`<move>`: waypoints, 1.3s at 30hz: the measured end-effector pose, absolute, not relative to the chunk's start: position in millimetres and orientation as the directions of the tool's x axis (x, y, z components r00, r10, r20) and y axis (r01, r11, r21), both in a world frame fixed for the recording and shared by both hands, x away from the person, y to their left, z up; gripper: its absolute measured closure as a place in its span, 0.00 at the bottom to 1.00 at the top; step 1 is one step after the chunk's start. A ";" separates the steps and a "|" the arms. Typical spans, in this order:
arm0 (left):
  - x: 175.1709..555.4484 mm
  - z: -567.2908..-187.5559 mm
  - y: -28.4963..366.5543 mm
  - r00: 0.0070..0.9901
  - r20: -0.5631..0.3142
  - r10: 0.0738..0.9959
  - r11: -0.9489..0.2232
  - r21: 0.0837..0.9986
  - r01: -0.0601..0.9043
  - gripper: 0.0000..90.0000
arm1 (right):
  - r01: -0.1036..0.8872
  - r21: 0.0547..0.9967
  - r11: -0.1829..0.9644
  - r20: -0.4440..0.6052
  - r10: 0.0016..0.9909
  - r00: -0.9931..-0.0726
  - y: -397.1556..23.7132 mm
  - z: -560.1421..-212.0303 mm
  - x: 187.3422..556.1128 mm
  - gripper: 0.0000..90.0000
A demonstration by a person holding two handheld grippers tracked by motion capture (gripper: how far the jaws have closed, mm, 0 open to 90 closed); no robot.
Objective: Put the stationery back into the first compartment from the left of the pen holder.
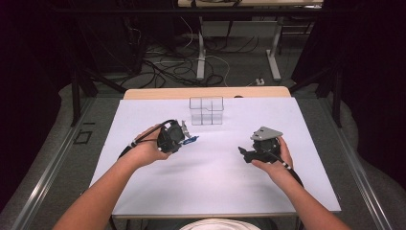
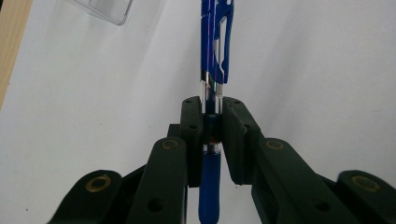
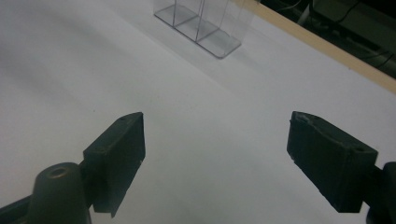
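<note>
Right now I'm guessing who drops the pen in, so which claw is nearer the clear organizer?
Left. The left claw, shut on the blue pen, sits just in front of the clear organizer. The right claw, open and empty, is farther off to its right.

The left gripper (image 1: 184, 136) is held clamped, pointing toward two o'clock; the right gripper (image 1: 244, 153), at three o'clock of it, is held with jaws apart.

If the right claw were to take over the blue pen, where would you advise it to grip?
Grip the clip end of the blue pen, which juts free beyond the left claw. The open right claw should close across the slim barrel, as mid-barrel is already clamped.
</note>
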State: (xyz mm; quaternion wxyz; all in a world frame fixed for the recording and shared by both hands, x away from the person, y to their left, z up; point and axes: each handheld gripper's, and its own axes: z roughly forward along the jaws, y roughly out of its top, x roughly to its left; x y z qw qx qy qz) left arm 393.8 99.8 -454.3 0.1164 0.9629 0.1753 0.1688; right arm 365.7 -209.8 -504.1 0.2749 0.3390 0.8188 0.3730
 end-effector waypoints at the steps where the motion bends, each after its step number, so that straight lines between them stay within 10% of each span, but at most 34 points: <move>1: 393.7 -454.1 98.4 0.881 0.279 0.383 -0.909 0.283 0.305 0.88 | 0.329 0.794 0.512 -0.223 0.748 -0.625 -208.4 -502.0 366.2 0.22; 19: 400.9 -443.5 90.1 0.888 0.256 0.381 -0.909 0.279 0.310 0.88 | -0.042 0.563 0.826 -0.632 0.397 -0.665 -141.5 -472.1 367.7 0.41; 39: 404.1 -441.4 90.9 0.887 0.227 0.403 -0.897 0.293 0.332 0.88 | -0.325 0.277 0.904 -0.834 0.058 -0.549 -89.7 -483.3 363.2 0.48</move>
